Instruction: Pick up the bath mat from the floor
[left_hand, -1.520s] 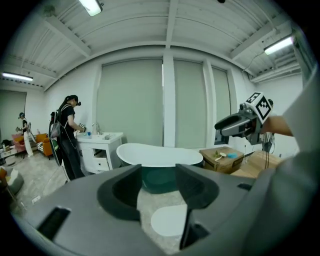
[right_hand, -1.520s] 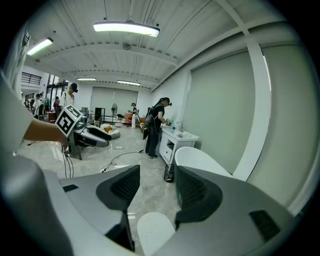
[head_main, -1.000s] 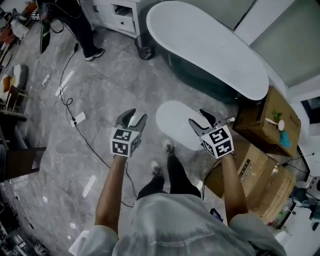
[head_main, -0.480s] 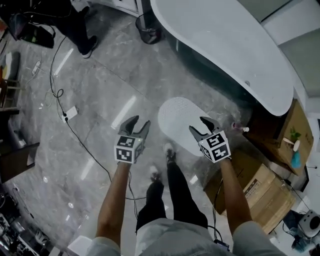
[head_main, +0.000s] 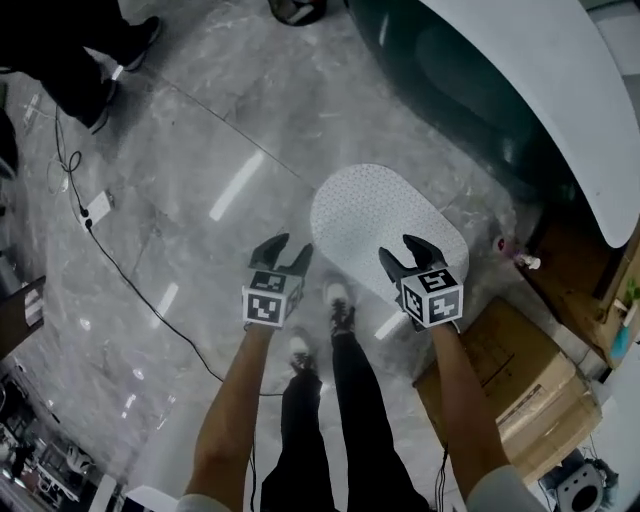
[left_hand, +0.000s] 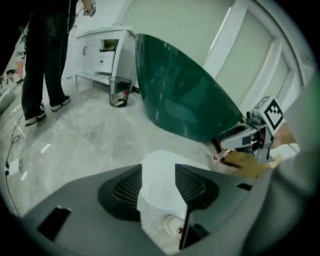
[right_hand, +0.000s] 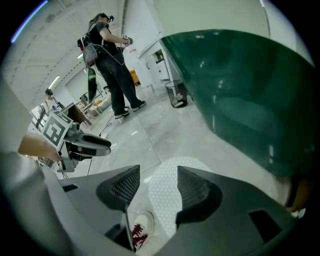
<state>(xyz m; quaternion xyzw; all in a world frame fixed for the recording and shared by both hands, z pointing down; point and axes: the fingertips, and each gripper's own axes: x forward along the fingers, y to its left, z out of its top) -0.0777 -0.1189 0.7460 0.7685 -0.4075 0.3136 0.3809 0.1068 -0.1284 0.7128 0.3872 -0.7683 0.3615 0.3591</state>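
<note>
As left claw (head_main: 287, 250), right claw (head_main: 400, 252) drop | bath mat (head_main: 370, 210) nearer | open

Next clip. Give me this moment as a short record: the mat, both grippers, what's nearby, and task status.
mat: white oval bath mat, flat on the grey floor beside the dark green bathtub
left gripper: jaws apart, empty, over the floor just left of the mat's near end
right gripper: jaws apart, empty, over the mat's near edge
nearby: cardboard box at right; the person's shoe by the mat's near end
status: mat not yet gripped
</note>
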